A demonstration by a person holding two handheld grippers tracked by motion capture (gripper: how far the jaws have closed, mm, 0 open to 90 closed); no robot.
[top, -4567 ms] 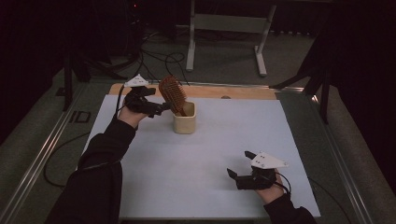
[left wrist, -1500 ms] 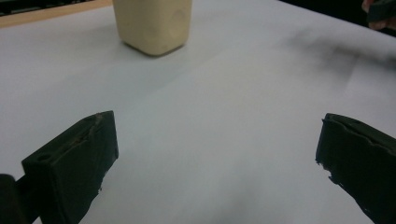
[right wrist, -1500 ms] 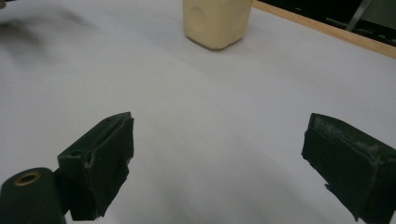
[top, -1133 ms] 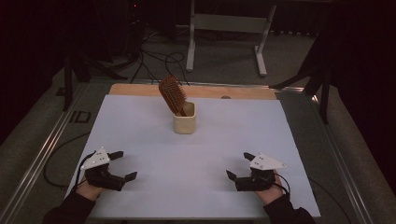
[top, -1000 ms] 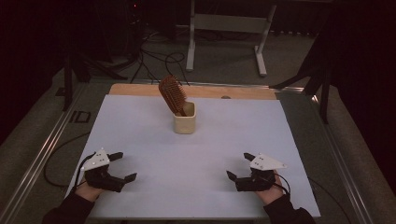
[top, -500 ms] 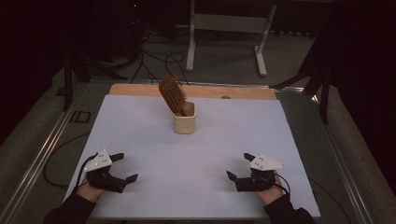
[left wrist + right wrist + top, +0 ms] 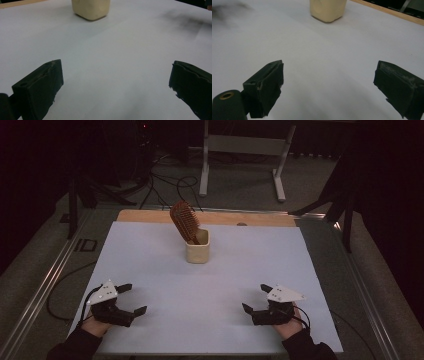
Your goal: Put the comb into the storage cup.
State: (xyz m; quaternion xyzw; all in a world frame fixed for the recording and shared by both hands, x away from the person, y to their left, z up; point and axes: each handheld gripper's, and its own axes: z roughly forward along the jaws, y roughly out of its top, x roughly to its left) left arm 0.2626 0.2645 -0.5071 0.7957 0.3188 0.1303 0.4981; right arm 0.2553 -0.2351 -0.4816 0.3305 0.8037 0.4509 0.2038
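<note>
I hold both grippers wide open and empty near the table's front edge. The wooden hairbrush (image 7: 184,221) stands handle-down in the cream cup (image 7: 198,248), at one o'clock from my left gripper (image 7: 131,298), eleven o'clock from my right gripper (image 7: 253,298), about equally far.

black fingers (image 7: 40,87), grey three-cornered plates, dark sleeves (image 7: 75,347)

— Where is the cup (image 7: 198,252)?
— It stands on the table (image 7: 310,265), toward the far side, near the middle.
— What is in it?
— A hairbrush (image 7: 184,222). It leans to the left.
— And the two grippers?
— The left gripper (image 7: 131,298) is at the near left. The right gripper (image 7: 252,298) is at the near right. Both are well apart from the cup.
</note>
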